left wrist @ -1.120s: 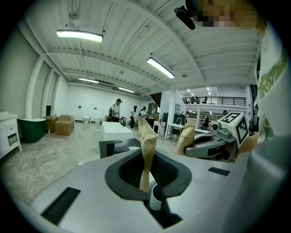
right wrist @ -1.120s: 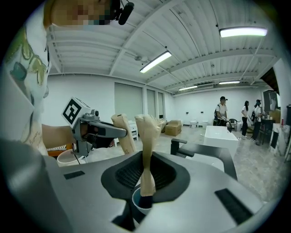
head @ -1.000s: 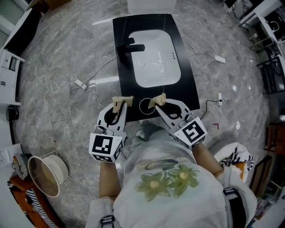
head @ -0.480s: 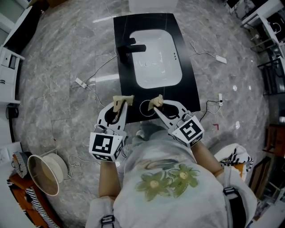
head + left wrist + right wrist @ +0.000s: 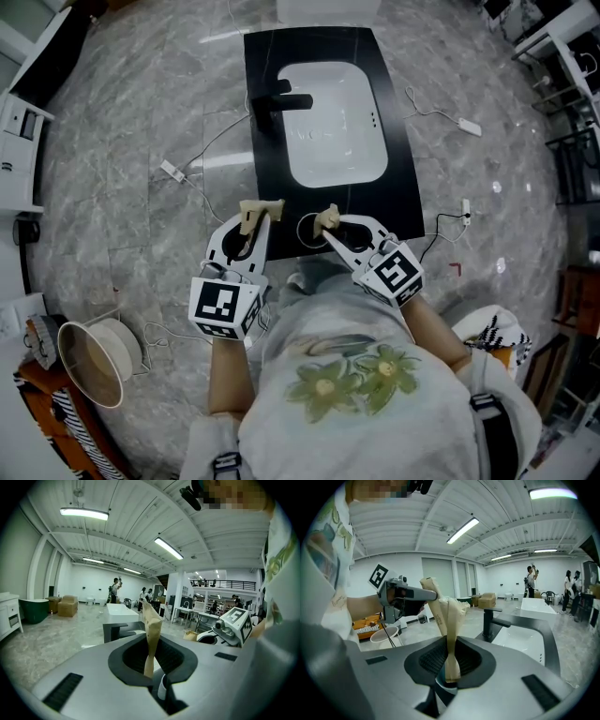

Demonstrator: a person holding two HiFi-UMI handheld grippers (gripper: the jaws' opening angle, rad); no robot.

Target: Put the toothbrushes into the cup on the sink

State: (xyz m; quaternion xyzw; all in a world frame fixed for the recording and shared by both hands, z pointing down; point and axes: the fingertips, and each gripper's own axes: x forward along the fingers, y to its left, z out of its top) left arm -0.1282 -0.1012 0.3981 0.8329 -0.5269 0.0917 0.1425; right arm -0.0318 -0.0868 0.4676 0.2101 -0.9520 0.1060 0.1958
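A black counter (image 5: 412,202) holds a white basin (image 5: 337,127) and a black faucet (image 5: 277,101). A clear cup (image 5: 302,230) stands at the counter's near edge. My right gripper (image 5: 328,220) hangs right beside the cup's rim, its tan pads (image 5: 451,620) pressed together. A thin pale-blue toothbrush end (image 5: 443,685) shows under them. My left gripper (image 5: 258,211) stays left of the cup at the counter's left edge. Its pads (image 5: 151,625) are closed too, with a white toothbrush end (image 5: 161,688) below them. The rest of both toothbrushes is hidden.
Cables and a white plug block (image 5: 171,173) lie on the marble floor left of the counter, and another cable (image 5: 441,117) on the right. A round white basket (image 5: 94,361) sits at lower left. The person's torso (image 5: 347,375) fills the bottom. People stand far off (image 5: 115,590).
My right gripper has sunk a little and edged towards the cup. The left gripper has stayed where it was.
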